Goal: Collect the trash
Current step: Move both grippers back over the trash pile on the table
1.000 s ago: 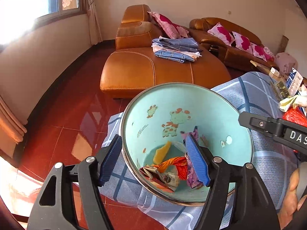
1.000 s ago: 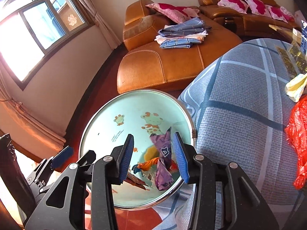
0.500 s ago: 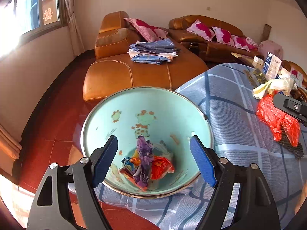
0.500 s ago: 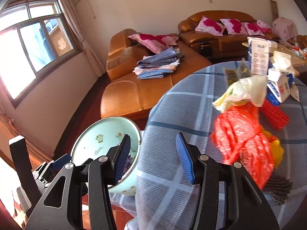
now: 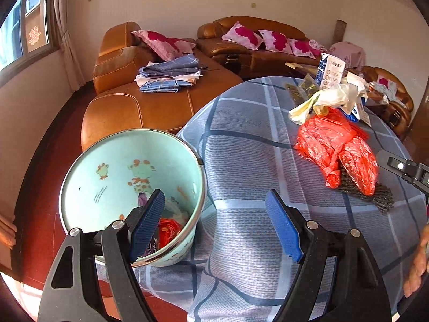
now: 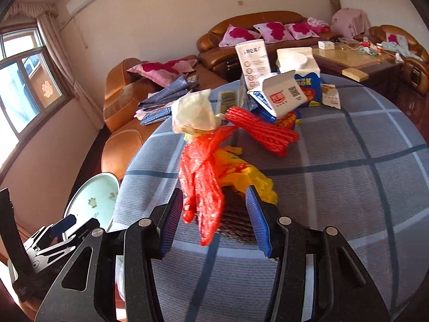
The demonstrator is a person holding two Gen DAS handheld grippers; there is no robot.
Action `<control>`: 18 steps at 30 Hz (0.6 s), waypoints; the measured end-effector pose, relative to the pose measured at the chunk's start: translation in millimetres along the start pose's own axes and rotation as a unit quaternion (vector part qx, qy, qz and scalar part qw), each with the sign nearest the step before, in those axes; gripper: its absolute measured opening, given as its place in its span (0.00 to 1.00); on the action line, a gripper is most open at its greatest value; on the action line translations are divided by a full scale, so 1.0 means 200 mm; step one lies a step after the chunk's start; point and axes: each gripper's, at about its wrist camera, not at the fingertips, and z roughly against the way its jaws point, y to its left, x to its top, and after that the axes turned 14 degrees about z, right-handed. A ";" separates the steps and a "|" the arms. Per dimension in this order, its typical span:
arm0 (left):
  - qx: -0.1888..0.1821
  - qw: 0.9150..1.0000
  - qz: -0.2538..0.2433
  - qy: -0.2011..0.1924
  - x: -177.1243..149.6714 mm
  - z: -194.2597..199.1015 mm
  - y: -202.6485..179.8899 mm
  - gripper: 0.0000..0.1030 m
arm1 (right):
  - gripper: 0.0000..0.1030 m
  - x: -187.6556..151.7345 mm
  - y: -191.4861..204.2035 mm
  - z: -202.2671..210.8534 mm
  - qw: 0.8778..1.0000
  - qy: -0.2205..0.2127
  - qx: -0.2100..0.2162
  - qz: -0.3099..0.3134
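Note:
A pale green trash bin [image 5: 112, 177] with cartoon giraffes stands at the left edge of the checked table [image 5: 241, 161] and holds crumpled wrappers. My left gripper [image 5: 214, 216] hangs open and empty over the table edge beside the bin. My right gripper [image 6: 214, 214] is open above the table. A red plastic bag [image 6: 203, 187] and a dark mesh net [image 6: 236, 222] lie under it, showing between its pads, which do not press on them. A yellow bag [image 6: 246, 174] lies next to them. The red bag [image 5: 335, 145] also shows in the left wrist view.
Farther back on the table are a cream plastic bag [image 6: 195, 112], a red net roll [image 6: 262, 131], milk cartons [image 6: 281, 94] and a white leaflet [image 6: 252, 59]. Brown leather sofas [image 5: 150, 107] with folded cloths stand behind. A hand [image 5: 418, 263] is at the right edge.
Both grippers swung right, from over the bin to the table. The purple wrapper between the right jaws a second ago now lies in the bin. Both jaws stand wider.

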 end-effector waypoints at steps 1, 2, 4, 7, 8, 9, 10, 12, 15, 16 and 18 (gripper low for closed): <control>-0.002 1.000 -0.003 0.001 0.00 0.00 -0.02 0.74 | 0.48 -0.01 -0.02 0.01 1.000 0.001 -0.002 -0.003; -0.004 1.000 -0.005 0.003 -0.01 0.00 -0.04 0.74 | 0.48 -0.02 -0.04 0.01 1.000 0.001 -0.005 -0.005; -0.008 1.000 -0.011 0.007 -0.03 -0.01 -0.07 0.74 | 0.48 -0.03 -0.09 0.03 1.000 0.003 -0.011 -0.009; -0.012 1.000 -0.016 0.014 -0.05 -0.02 -0.12 0.74 | 0.48 -0.06 -0.14 0.03 1.000 0.010 -0.016 -0.013; -0.014 1.000 -0.018 0.017 -0.06 -0.02 -0.13 0.74 | 0.48 -0.07 -0.15 0.03 1.000 0.013 -0.017 -0.011; -0.018 0.999 -0.020 0.022 -0.07 -0.03 -0.15 0.74 | 0.48 -0.08 -0.16 0.02 1.000 0.018 -0.019 -0.009; -0.021 0.999 -0.022 0.025 -0.07 -0.04 -0.16 0.74 | 0.48 -0.09 -0.17 0.02 1.000 0.024 -0.019 -0.006; -0.024 0.999 -0.030 0.029 -0.09 -0.05 -0.20 0.74 | 0.48 -0.10 -0.19 0.00 0.999 0.035 -0.018 -0.002; -0.028 0.998 -0.039 0.036 -0.11 -0.07 -0.25 0.74 | 0.48 -0.11 -0.20 -0.03 0.999 0.048 -0.012 0.011; -0.029 0.998 -0.041 0.039 -0.12 -0.08 -0.27 0.74 | 0.48 -0.11 -0.20 -0.04 0.998 0.053 -0.009 0.018; -0.031 0.998 -0.044 0.043 -0.12 -0.09 -0.29 0.74 | 0.48 -0.11 -0.19 -0.07 0.998 0.061 -0.002 0.030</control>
